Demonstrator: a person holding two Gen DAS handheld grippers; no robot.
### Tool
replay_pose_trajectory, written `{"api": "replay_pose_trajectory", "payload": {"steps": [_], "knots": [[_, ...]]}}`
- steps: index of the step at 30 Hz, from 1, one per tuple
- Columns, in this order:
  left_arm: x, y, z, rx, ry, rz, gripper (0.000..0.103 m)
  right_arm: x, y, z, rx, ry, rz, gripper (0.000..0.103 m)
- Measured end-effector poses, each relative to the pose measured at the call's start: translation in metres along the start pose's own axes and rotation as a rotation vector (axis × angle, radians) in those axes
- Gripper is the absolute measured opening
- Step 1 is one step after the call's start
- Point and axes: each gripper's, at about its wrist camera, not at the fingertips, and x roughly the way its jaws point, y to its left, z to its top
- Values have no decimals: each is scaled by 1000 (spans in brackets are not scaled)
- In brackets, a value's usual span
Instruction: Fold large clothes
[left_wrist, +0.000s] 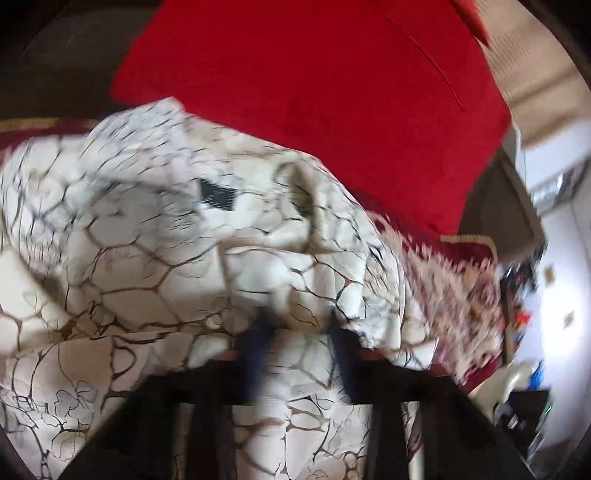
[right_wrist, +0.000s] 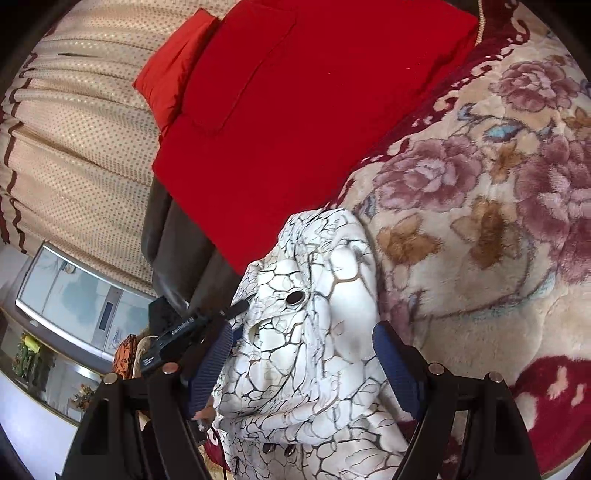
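A white garment with a dark crackle print (left_wrist: 155, 266) fills the left wrist view, bunched and blurred by motion, with a black label (left_wrist: 218, 195) near its middle. My left gripper (left_wrist: 299, 336) has cloth between its blurred dark fingers; the jaws stand narrowly apart. In the right wrist view the same garment (right_wrist: 306, 332) hangs in a bunch between the blue pads (right_wrist: 393, 369) of my right gripper (right_wrist: 303, 369). The pads stand wide apart with cloth between them. A round dark snap (right_wrist: 294, 297) shows on the cloth.
A red cushion (right_wrist: 295, 110) lies behind the garment, also in the left wrist view (left_wrist: 314, 92). A floral plush blanket (right_wrist: 480, 206) covers the surface at right. A beige dotted curtain (right_wrist: 74, 147) hangs left. A black device (right_wrist: 177, 343) and a glass cabinet (right_wrist: 74, 295) sit lower left.
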Motion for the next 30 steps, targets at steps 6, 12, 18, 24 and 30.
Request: {"api": "replay_pose_trajectory", "payload": {"steps": [6,12,18,24,30], "knots": [[-21,-53,-30,190,-61,-21,4,-7,-2,0,10,-18,4,81],[-34,-119,-89,435,-34,-41,4,-19,6,1,0,-48,13,82],[-70,-64,-54,255,-148,105,95,-27,13,-2,-21,-52,13,82],[-46,22,3,-76,-68,86,95,-11,4,-7,5,-10,14,82],[-1,30,5,-79,4,2,86,-2,-4,-8,1,15,10,81]]}}
